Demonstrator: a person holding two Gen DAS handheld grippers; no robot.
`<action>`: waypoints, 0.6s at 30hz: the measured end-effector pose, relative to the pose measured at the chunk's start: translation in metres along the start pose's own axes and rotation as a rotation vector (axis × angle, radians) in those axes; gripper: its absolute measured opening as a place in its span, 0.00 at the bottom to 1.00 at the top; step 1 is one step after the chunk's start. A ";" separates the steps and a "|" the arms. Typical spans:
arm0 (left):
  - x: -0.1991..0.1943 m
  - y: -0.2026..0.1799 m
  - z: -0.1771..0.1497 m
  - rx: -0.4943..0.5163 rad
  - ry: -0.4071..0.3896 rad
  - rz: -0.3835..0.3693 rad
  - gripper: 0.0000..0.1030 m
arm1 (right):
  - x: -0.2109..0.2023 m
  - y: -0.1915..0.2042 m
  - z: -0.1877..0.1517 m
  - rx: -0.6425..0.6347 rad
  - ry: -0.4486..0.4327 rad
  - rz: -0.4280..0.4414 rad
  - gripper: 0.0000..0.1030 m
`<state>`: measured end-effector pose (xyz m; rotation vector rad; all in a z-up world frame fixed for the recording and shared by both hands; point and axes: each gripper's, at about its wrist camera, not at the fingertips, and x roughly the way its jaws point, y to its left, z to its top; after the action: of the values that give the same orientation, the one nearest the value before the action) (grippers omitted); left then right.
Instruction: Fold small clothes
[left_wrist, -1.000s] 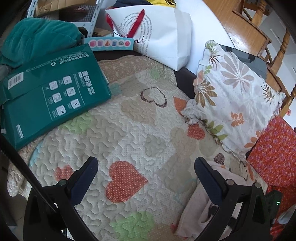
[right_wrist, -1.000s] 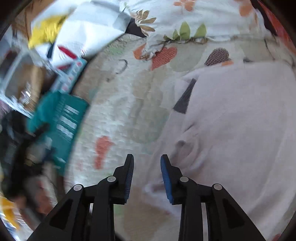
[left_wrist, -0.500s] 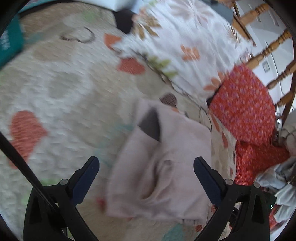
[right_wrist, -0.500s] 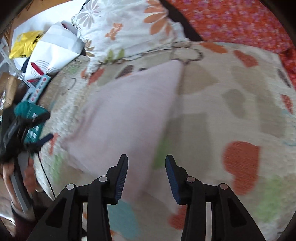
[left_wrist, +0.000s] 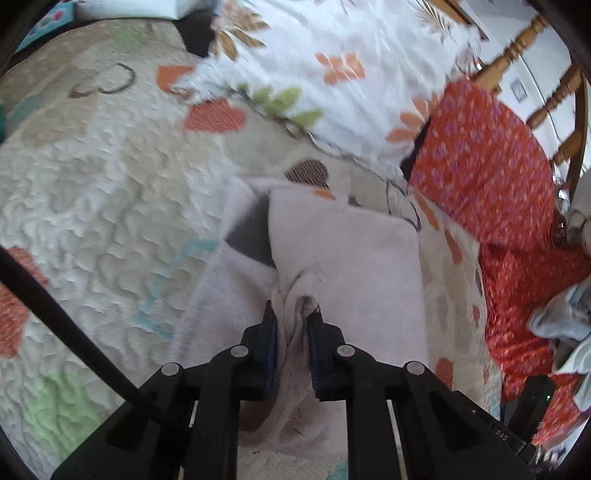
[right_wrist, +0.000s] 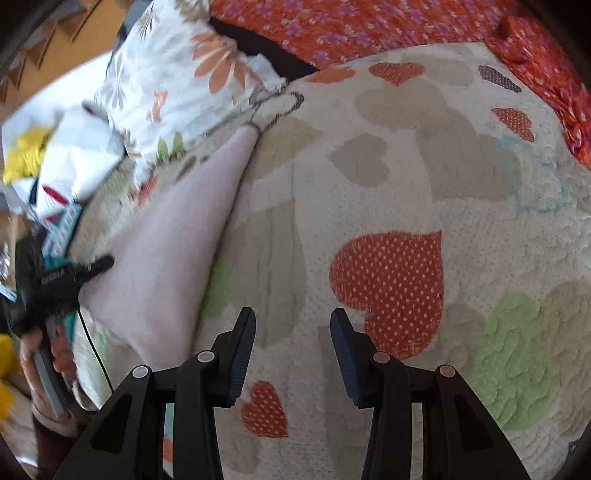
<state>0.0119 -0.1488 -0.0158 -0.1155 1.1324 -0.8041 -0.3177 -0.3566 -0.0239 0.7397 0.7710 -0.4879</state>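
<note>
A small pale pink garment (left_wrist: 347, 258) with a dark grey patch lies on the heart-patterned quilt (left_wrist: 110, 177). My left gripper (left_wrist: 293, 317) is shut on a bunched fold of the garment near its front edge. In the right wrist view the same garment (right_wrist: 173, 243) lies at the left, with my left gripper (right_wrist: 99, 264) pinching its left edge. My right gripper (right_wrist: 291, 325) is open and empty above bare quilt (right_wrist: 388, 177), to the right of the garment.
A floral pillow (left_wrist: 332, 66) lies behind the garment. A red patterned cloth (left_wrist: 487, 162) covers the right side, with wooden chair spindles (left_wrist: 532, 44) beyond. A white bag (right_wrist: 70, 147) and a yellow item (right_wrist: 22, 151) sit at the far left.
My left gripper has swung right from the bare quilt to the garment and shut on a fold of it. My right gripper has moved off the garment to the right and opened wider.
</note>
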 end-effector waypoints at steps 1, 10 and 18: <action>0.000 0.003 0.000 0.014 -0.001 0.041 0.14 | -0.003 0.000 0.001 0.005 -0.011 0.003 0.45; 0.030 -0.001 -0.020 0.138 0.076 0.261 0.18 | 0.017 0.017 -0.010 -0.042 0.040 -0.022 0.45; 0.005 -0.003 -0.013 0.108 -0.024 0.203 0.42 | 0.027 0.020 -0.017 -0.063 0.078 -0.029 0.45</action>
<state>-0.0003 -0.1503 -0.0240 0.0787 1.0573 -0.6794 -0.2951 -0.3344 -0.0449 0.6925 0.8669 -0.4609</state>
